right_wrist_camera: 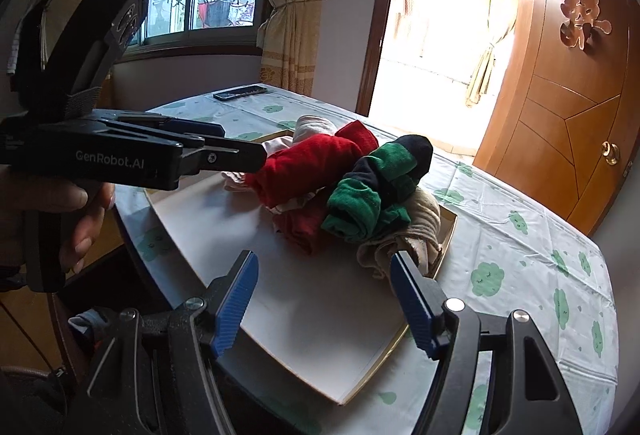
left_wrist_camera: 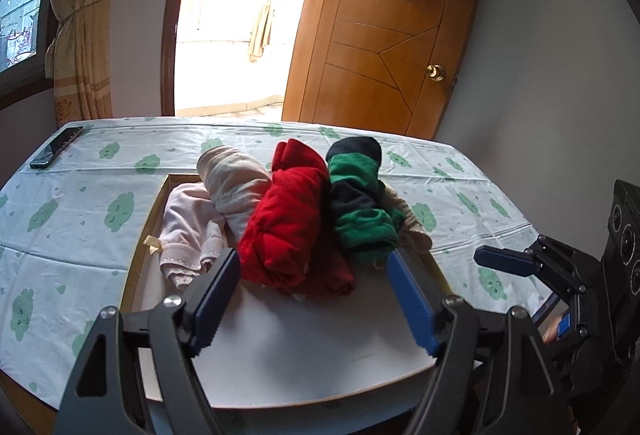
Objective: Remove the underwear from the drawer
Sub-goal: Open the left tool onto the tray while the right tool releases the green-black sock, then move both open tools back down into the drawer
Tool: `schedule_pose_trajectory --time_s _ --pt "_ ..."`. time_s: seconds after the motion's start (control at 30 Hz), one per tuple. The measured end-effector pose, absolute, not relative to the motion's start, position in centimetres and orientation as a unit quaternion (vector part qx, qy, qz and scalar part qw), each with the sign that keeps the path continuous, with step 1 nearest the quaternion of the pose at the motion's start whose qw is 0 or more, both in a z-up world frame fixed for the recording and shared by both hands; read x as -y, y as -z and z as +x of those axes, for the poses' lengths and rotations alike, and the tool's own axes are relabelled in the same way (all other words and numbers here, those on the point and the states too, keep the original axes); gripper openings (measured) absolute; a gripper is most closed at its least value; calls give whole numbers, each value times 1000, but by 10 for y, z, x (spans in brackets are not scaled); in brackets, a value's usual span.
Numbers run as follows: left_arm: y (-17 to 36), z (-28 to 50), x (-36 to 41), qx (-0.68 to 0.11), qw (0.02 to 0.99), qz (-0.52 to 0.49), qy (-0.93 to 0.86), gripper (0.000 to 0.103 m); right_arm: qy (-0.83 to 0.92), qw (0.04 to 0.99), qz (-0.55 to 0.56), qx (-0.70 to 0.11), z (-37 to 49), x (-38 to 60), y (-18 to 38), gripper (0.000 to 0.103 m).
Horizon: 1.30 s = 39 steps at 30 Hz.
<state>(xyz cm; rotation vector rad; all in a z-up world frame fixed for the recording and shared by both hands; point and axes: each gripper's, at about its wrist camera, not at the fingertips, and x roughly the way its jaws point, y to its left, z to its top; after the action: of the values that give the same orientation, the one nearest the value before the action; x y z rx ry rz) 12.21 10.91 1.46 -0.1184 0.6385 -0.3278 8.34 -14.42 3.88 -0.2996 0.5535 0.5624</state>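
My left hand-held gripper (left_wrist_camera: 314, 297) stands with jaws apart and nothing between them, and so does my right hand-held gripper (right_wrist_camera: 322, 299). The underwear lies bundled at the far end of the drawer (left_wrist_camera: 280, 363) on the table (left_wrist_camera: 68, 203) — just ahead of both. The red roll (left_wrist_camera: 292, 219) runs lengthwise away from my left gripper, which sits nearest it; the beige piece (right_wrist_camera: 416, 235) is closest to my right. Only the left view shows the pink piece (left_wrist_camera: 188, 227) clearly — the right view alone reveals the beige piece in full.
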Motion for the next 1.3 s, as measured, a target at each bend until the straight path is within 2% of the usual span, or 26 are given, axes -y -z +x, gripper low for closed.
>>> schedule_pose_trajectory --time_s 0.43,0.8,1.07,1.3 --pt "19 61 -117 -327 921 -78 196 78 -315 898 -134 -278 -2 162 -6 72" --pt "42 7 -123 -341 918 -54 196 79 -335 884 -120 -303 -49 169 26 73" --pt "76 -22 -156 -389 907 -34 155 79 -352 869 -93 -334 -64 167 51 74" --pt "104 -42 -180 -455 882 33 115 79 -359 853 -98 -365 -76 166 67 75"
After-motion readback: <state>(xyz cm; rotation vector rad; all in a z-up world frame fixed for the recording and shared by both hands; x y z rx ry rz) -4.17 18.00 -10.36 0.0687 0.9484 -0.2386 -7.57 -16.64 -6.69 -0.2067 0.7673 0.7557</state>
